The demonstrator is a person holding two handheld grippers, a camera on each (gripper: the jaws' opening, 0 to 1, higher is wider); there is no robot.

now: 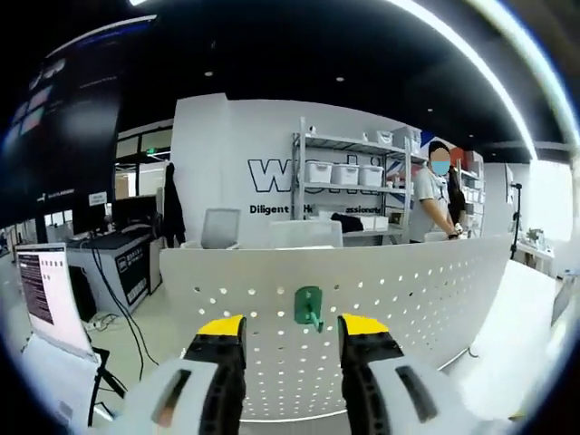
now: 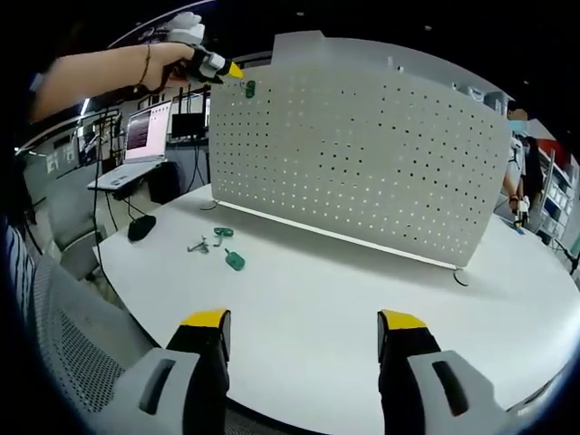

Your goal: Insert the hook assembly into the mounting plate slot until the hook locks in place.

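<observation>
1. Office room, round white table [image 2: 317,308], white pegboard mounting plate [image 2: 362,154] standing upright across it
2. Left gripper [image 1: 290,333]: jaws spread wide, nothing held, green hook [image 1: 309,306] straight ahead between the tips, sitting on the plate face, long axis upright
3. Right gripper [image 2: 304,331]: wide apart too, empty, low over the table, well away from the plate
4. So the left one is nearer for the push, I'd say
5. Right gripper view adds spare green hooks [image 2: 228,249] lying on the table, plus the left gripper [image 2: 237,72] up at the plate's top corner

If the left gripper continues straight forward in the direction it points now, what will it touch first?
Most likely the green hook sitting on the white perforated panel, which lies between the open left gripper fingers. The panel is directly behind it. Depth is hard to judge.
</observation>
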